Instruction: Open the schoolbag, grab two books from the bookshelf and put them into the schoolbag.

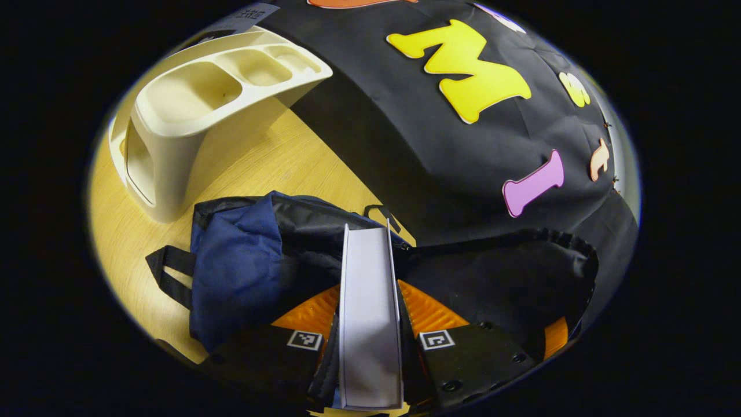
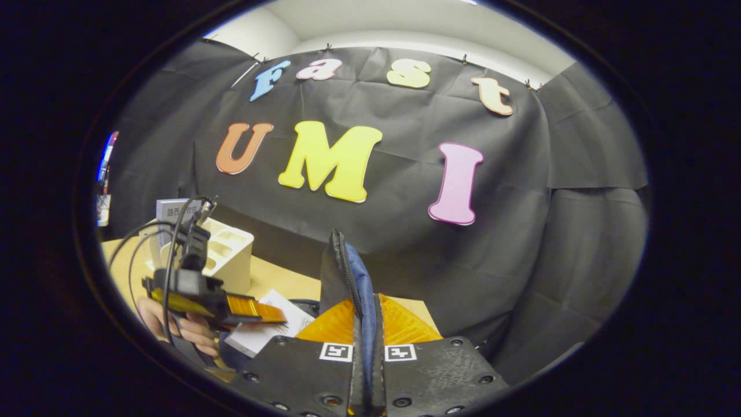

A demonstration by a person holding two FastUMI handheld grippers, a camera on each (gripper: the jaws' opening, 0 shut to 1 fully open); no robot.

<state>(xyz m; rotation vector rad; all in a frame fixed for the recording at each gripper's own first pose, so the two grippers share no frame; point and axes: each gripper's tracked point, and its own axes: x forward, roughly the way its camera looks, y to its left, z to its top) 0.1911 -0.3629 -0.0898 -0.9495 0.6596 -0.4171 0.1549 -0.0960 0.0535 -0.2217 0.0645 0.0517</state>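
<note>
In the left gripper view my left gripper (image 1: 370, 341) is shut on a white book (image 1: 367, 301), held edge-on and upright above the dark blue and black schoolbag (image 1: 243, 272). The bag lies on the wooden table with its black opening (image 1: 509, 278) spread to the right. In the right gripper view my right gripper (image 2: 366, 341) is shut on the bag's zippered edge (image 2: 347, 272), pulling it up. Farther left in that view the left gripper (image 2: 255, 310) holds the book (image 2: 269, 324), with a hand (image 2: 173, 324) behind it.
A cream plastic bookshelf (image 1: 197, 110) with several compartments stands on the wooden table (image 1: 278, 162) behind the bag; it also shows as the cream bookshelf (image 2: 228, 255) with a book (image 2: 173, 211) at its far side. A black bag strap (image 1: 171, 272) lies at left.
</note>
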